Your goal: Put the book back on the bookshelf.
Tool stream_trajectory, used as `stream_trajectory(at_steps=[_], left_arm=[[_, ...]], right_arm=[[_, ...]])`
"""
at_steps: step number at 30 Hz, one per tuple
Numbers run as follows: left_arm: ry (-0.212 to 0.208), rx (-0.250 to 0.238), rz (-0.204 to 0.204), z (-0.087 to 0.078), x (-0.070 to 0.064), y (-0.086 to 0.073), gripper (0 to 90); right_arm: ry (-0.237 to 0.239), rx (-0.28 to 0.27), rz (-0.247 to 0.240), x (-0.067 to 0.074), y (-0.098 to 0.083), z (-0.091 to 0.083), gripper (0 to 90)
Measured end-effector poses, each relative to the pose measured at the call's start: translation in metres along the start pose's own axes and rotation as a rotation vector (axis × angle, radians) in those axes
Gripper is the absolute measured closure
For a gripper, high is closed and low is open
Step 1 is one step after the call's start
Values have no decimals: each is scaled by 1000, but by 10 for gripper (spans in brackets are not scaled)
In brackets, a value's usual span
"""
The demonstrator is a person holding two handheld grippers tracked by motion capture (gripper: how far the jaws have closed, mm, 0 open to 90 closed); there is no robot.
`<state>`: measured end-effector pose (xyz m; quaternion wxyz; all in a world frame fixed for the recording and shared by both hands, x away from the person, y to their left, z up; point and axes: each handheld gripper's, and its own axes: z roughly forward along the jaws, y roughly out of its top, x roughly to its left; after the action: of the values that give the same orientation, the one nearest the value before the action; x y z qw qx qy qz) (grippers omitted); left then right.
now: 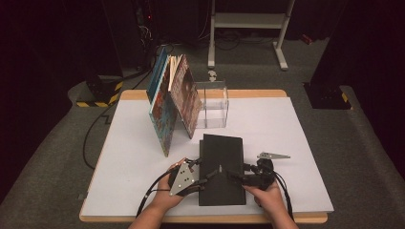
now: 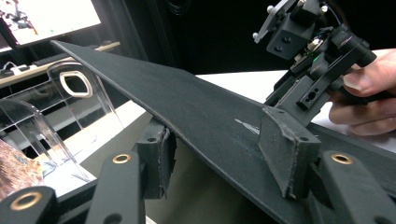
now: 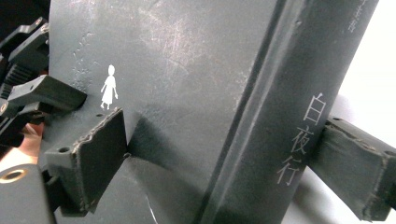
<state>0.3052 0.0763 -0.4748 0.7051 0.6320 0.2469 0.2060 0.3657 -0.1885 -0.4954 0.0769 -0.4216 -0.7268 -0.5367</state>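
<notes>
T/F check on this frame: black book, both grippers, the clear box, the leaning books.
1. Both the left gripper and the right gripper have jaws on the black book. True.
2. The black book stands upright. False: it lies near flat on the table.
3. The clear box holds the black book. False: nothing shows inside it.
4. Colourful books lean beside the clear box. True.
</notes>
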Motion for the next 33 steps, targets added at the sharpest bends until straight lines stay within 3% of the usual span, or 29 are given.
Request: stream_trajectory(at_steps=[7,14,19,27,33], left_arm=[[17,24,-40,0,-2,3,478],[54,36,-90,-1,-2,7,479],[67,38,-83,-1,-4,10,482],[82,20,-108,-2,-3,13,492],[90,6,-92,-2,-3,14,492]], right_arm=[[-47,-19,-73,12,0,-7,125],[-97,-79,-154,24,-1,-18,230],[-118,-107,-187,30,-1,-22,257],[-144,-143,-222,37,0,-26,294],[-163,-176,-252,42,1,-29,321]])
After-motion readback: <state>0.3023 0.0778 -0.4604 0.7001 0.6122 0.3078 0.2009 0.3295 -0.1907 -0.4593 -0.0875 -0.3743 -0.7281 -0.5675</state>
